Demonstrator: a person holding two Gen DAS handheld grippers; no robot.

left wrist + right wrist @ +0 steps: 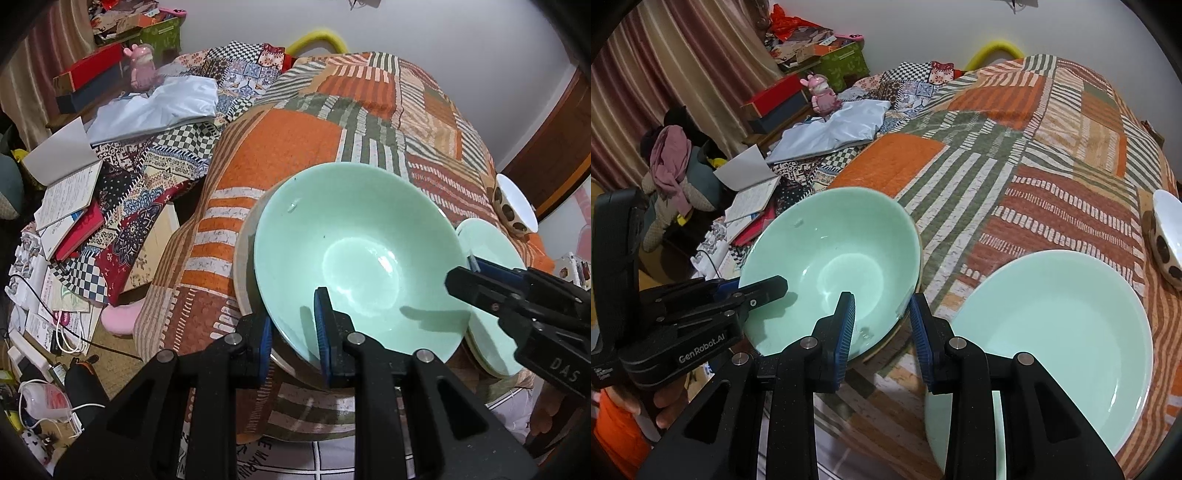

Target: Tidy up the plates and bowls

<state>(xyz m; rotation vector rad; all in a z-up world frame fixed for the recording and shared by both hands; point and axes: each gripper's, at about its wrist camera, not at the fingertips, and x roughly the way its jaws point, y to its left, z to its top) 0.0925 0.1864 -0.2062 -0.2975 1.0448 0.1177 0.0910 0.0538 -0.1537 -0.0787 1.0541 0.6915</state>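
Note:
A large mint-green bowl [362, 251] sits on a beige plate [245, 258] on the patchwork quilt. My left gripper [293, 332] is open, its fingers straddling the bowl's near rim, one inside and one outside. My right gripper [882, 325] is open too and straddles the same bowl [831, 269] at its opposite rim; it shows in the left wrist view [476, 273]. A mint-green plate [1056, 332] lies to the right of the bowl. A white bowl with brown spots [1167, 236] lies tilted at the far right.
The quilt [1015, 155] covers a raised surface with open room behind the dishes. Left of it are a pale grey cloth [155, 107], open notebooks [66, 184], boxes, a pink toy [142, 66] and cables on the floor.

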